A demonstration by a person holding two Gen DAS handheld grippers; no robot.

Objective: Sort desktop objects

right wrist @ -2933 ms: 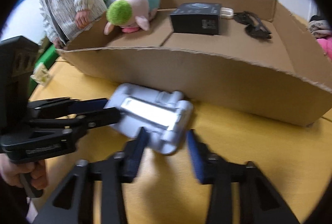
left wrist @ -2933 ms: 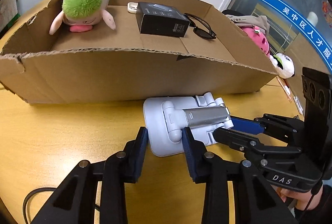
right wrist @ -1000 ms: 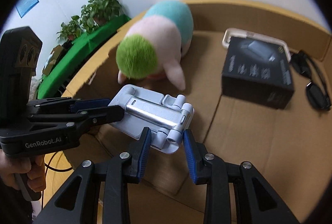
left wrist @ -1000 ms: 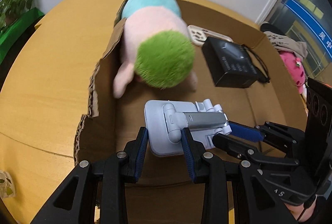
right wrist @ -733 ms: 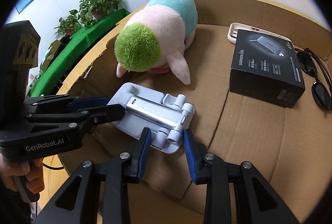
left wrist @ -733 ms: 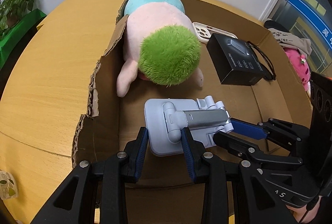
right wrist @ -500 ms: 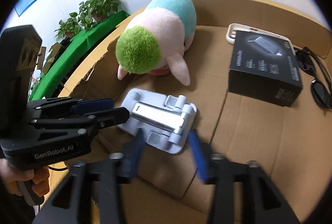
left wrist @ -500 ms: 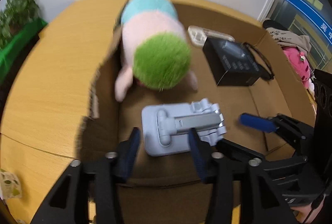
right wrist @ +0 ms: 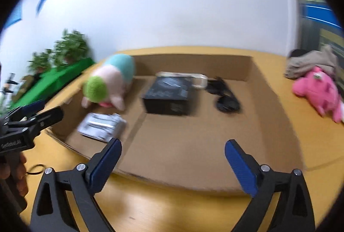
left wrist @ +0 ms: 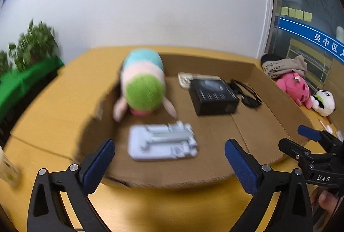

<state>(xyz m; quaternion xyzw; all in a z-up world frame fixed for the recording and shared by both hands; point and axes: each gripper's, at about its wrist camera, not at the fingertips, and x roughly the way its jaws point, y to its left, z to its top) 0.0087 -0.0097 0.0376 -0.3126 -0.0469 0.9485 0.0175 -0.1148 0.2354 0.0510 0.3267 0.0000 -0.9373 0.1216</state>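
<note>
On the left of the box (left wrist: 264,81), a plush (left wrist: 143,90) lies against the wall. Near of it, the stand (left wrist: 162,142) lies flat on the floor, close to the near wall and touching nothing that I can make out through the blur. Right of the plush sits a black carton (left wrist: 214,96), with a phone case (left wrist: 193,78) just behind it and sunglasses (left wrist: 247,96) beside it. Outside the box, far right on the table (left wrist: 53,102), are a pink toy (left wrist: 294,86) and a white toy (left wrist: 324,99).

Both grippers hang near of the box, over the table edge. The left gripper (left wrist: 169,164) has its fingers wide apart and empty, and so has the right gripper (right wrist: 172,164); neither touches the stand.

The step in hand looks like the retreat after placing the stand. To do it well, I would lift the fingers clear of the near wall, since a clipped cardboard rim would likely shift the whole box. The stand seems settled, so no nudge is called for. The toys at the far right look like the likeliest next pick; soft plush wants a deep, central pinch.
</note>
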